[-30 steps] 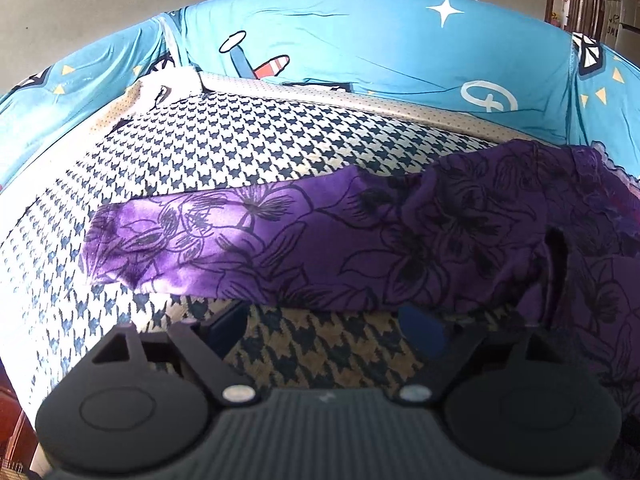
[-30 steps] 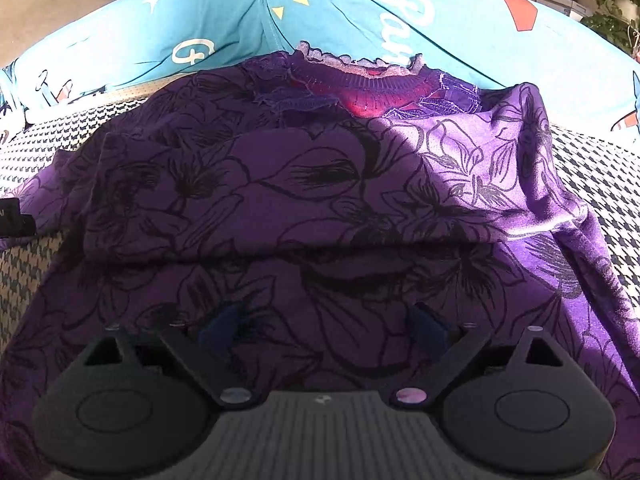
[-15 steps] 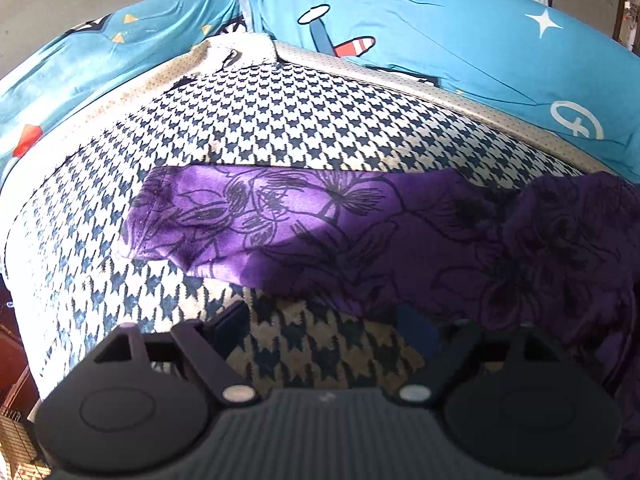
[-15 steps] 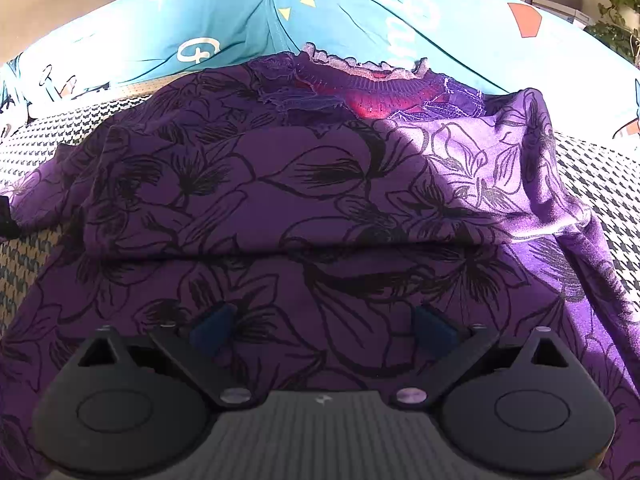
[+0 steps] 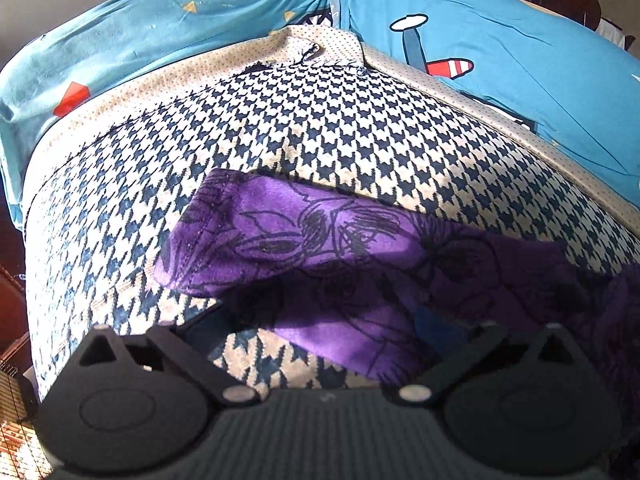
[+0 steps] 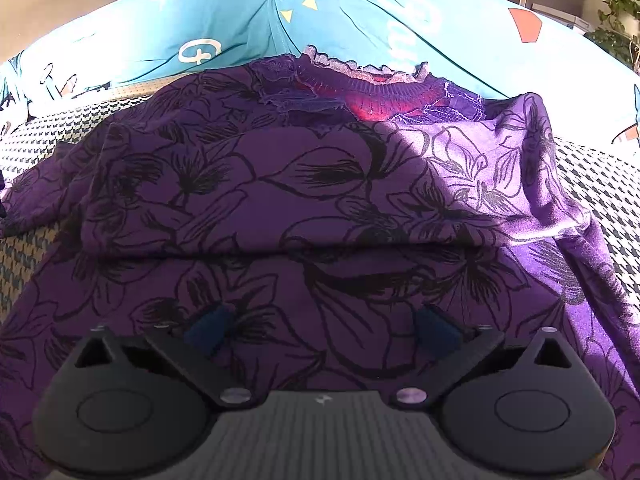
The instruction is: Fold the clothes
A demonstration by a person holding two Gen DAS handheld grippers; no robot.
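Now | purple garment (image 6: 320,208) beneath both fingers (image 6: 208,328) | both opening, nothing gripped

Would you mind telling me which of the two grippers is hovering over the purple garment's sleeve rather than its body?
The left gripper: the sleeve stretches across checked cushion. The right gripper faces the garment's body and frilled collar.

A soft seat with a blue-and-cream houndstooth cover (image 5: 360,132) holds a purple cloth garment with black flower drawings (image 6: 320,208). The garment lies spread under and ahead of the fingers.
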